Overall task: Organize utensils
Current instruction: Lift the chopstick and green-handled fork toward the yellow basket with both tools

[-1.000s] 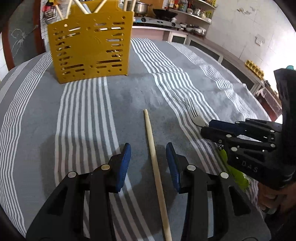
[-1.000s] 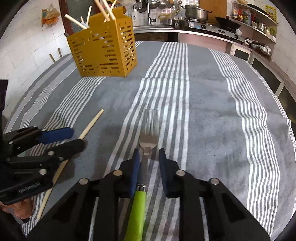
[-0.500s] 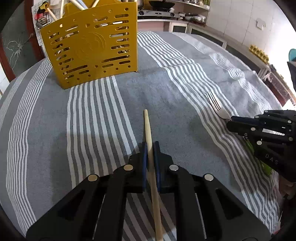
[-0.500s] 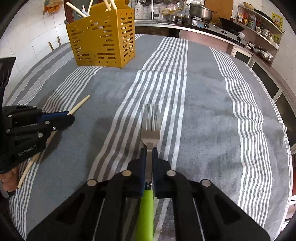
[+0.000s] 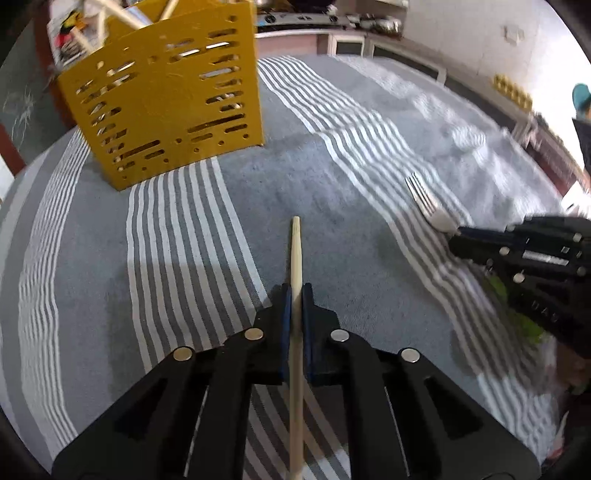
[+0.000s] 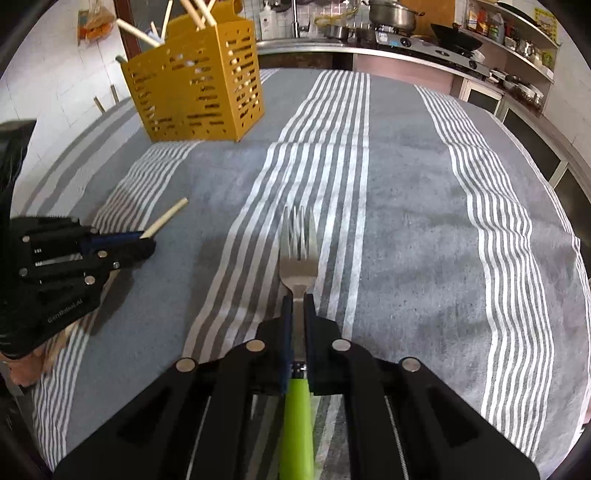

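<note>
- We are pinching a wooden chopstick (image 5: 296,254) in the left gripper (image 5: 294,291); its blue pads (image 5: 284,317) are pressing on the stick from both sides, low in the middle of the left wrist frame. These jaws have just been closing, with the stick between them.
- The chopstick is running straight up the frame from between the pads, its blunt tip ending near the centre of the picture.
- We are gripping a fork (image 6: 298,254) in the right gripper (image 6: 298,301), the pads closed on the metal neck just above the green handle (image 6: 295,421), at the bottom centre of the right wrist frame.
- The fork's tines are pointing up the frame over a band of white stripes.
- Each gripper is showing in the other's view: the right one at the right edge of the left wrist frame, the left one at the left edge of the right wrist frame.
- Under both utensils a grey striped cloth (image 6: 406,206) is covering the table.
- A yellow slotted holder (image 5: 166,92) is standing upright on the cloth in the upper left of both frames, well apart from the grippers, with more pale sticks (image 6: 138,31) poking out of its top.
- Behind the table, along the top of the right wrist frame, a counter with pots (image 6: 391,13) is showing.
</note>
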Available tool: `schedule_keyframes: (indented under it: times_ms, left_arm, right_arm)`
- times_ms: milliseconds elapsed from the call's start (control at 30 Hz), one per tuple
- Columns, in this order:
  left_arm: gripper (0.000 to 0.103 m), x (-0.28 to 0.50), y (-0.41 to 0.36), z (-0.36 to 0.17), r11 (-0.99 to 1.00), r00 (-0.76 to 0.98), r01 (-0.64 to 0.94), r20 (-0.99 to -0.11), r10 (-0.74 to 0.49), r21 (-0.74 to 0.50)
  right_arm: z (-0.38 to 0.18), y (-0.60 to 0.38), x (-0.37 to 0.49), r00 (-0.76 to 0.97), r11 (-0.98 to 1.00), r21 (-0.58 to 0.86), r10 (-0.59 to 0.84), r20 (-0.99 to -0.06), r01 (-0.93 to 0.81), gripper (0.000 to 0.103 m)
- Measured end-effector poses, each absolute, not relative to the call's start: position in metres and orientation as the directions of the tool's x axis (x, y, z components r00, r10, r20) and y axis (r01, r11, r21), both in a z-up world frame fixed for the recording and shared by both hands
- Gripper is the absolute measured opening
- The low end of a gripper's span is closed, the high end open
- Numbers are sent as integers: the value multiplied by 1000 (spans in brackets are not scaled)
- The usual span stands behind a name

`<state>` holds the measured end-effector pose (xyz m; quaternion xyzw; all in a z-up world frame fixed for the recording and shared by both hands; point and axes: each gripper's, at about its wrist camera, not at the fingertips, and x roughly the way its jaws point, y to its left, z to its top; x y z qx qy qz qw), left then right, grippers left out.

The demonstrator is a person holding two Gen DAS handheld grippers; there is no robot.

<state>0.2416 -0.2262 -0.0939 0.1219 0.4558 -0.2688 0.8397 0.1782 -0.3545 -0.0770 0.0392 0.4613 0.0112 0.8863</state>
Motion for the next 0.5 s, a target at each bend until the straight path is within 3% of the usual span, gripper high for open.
schedule_keyframes:
  times_ms: [233,500]
  left_arm:
    - [5,230,-192,-58,840,538,520,-706,-461,-153]
    - [5,216,-161,-13,849,658,502,-565,-498,-163]
  right_arm:
    - [-43,-359,163,719,986,169,115,-686,3,6]
    - [-17,-352,156,790,986,165,121,-601,-25,6]
